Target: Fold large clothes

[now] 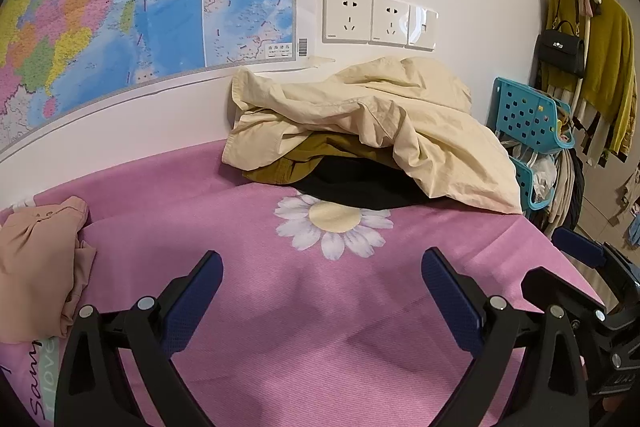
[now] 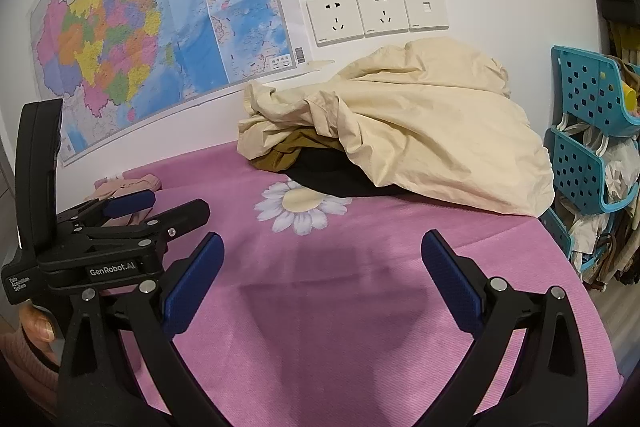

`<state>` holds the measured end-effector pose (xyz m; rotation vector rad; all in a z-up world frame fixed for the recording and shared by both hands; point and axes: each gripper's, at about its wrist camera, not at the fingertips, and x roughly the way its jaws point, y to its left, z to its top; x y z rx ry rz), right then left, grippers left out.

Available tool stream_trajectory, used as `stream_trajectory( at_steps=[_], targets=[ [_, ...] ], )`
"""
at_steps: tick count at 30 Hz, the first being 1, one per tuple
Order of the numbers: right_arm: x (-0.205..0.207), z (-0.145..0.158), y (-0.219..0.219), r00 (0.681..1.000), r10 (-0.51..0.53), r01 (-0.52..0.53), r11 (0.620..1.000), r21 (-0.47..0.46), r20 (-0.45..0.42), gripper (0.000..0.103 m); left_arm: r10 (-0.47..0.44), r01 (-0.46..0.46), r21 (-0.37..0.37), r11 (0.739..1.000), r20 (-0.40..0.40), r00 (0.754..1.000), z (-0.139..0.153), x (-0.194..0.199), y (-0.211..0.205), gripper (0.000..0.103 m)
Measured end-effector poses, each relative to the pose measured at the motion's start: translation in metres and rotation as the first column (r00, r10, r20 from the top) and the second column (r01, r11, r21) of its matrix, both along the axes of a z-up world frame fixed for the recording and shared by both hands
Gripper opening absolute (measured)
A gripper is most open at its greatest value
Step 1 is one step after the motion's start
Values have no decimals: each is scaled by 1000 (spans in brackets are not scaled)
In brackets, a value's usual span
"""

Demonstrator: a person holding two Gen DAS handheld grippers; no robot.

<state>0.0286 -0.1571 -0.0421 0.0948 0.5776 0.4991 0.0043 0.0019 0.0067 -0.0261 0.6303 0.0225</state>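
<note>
A pile of clothes lies at the back of the pink cloth-covered table [image 1: 320, 307], against the wall: a cream garment [image 1: 372, 111] on top, an olive one [image 1: 288, 167] and a black one [image 1: 360, 187] under it. The pile also shows in the right wrist view [image 2: 420, 123]. A peach garment [image 1: 40, 259] lies crumpled at the left. My left gripper [image 1: 322, 267] is open and empty above the bare cloth. My right gripper [image 2: 322, 251] is open and empty too, beside the left gripper [image 2: 156, 205], which shows at its left.
A wall map [image 1: 120, 7] and sockets [image 1: 376, 21] are behind the table [image 2: 360, 307]. A blue plastic rack [image 1: 528, 123] with clutter stands at the right edge. Clothes and a black bag [image 1: 560, 51] hang beyond it. The cloth has a daisy print [image 1: 332, 223].
</note>
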Motion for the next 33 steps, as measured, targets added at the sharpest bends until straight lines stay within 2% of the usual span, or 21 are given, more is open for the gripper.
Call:
stream_trajectory(
  at_steps=[33],
  targets=[
    [-2,-1,1,1000,-3,3,1000,4,0,97,1,-1,-2,1000,9,1000,-1,-4,0,96]
  ],
)
